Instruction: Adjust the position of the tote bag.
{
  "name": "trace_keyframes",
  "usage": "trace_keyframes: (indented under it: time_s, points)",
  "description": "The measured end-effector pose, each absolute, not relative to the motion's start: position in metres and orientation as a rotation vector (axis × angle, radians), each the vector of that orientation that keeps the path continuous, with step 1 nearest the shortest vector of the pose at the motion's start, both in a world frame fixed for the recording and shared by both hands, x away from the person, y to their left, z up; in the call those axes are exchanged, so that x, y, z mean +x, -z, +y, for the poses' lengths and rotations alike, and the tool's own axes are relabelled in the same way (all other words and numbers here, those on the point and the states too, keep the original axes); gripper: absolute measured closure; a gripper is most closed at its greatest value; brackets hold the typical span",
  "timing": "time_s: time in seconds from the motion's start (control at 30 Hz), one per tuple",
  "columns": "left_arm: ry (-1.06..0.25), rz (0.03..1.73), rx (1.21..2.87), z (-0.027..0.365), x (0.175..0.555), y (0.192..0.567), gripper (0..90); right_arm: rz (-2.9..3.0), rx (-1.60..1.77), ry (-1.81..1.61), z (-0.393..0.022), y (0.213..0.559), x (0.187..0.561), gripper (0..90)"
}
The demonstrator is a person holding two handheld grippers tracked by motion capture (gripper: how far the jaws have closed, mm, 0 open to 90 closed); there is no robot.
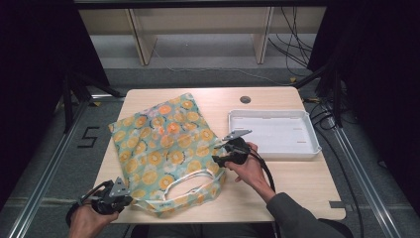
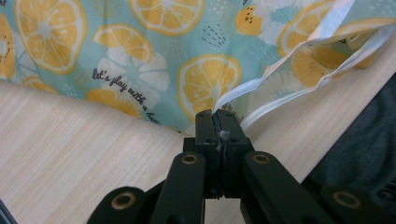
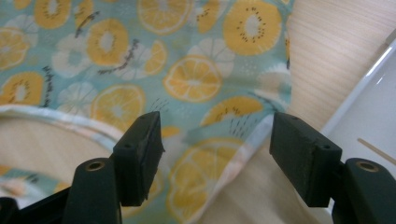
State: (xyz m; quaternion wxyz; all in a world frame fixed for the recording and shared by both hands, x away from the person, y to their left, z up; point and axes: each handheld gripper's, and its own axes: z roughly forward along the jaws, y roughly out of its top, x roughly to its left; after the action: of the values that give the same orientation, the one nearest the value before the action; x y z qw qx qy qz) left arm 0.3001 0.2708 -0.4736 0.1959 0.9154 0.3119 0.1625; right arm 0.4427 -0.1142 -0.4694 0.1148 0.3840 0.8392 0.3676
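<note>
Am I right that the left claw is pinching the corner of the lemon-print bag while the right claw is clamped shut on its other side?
Not quite. The left claw does pinch the lemon-print bag at its corner, but the right claw is open: the right gripper view shows its jaws wide apart over the bag's edge, pressing on nothing.

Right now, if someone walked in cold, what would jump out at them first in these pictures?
The lemon-print cloth bag spread over the left half of the wooden table grabs the eye first. The left gripper is clamped shut at the bag's near corner, where the white handles meet the cloth, while the right gripper hangs open over the bag's right edge. To the right of the bag sits a white tray.
</note>
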Motion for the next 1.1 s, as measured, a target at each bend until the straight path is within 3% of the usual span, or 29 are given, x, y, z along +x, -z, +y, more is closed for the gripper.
trace_keyframes:
  time_s: [0.1,0.2,0.33,0.37,0.43,0.97,1.07,1.1]
  points:
    - [-0.451,0.899,2.537,0.270,0.300,0.475,88.0,2.465,1.153,-1.023,-0.110,0.475,0.451,38.5]
    - [-0.449,0.859,2.570,0.271,0.301,0.474,87.4,2.476,1.190,-0.978,-0.107,0.480,0.455,46.3]
    - [-0.445,0.876,2.553,0.271,0.301,0.474,86.4,2.524,1.152,-0.912,-0.105,0.485,0.456,71.4]
    - [-0.448,0.875,2.548,0.271,0.301,0.475,85.8,2.535,1.117,-0.910,-0.104,0.487,0.455,82.2]
    - [-0.421,0.863,2.561,0.272,0.302,0.473,85.2,2.551,1.073,-0.880,-0.105,0.485,0.453,88.3]
    - [-0.399,0.920,2.535,0.272,0.300,0.476,86.6,2.673,0.888,-0.973,-0.119,0.467,0.398,89.9]
    - [-0.422,0.887,2.542,0.274,0.302,0.472,80.6,2.676,0.878,-0.986,-0.122,0.470,0.395,89.6]
    - [-0.431,0.879,2.528,0.274,0.303,0.471,70.3,2.680,0.874,-1.013,-0.122,0.472,0.394,89.1]
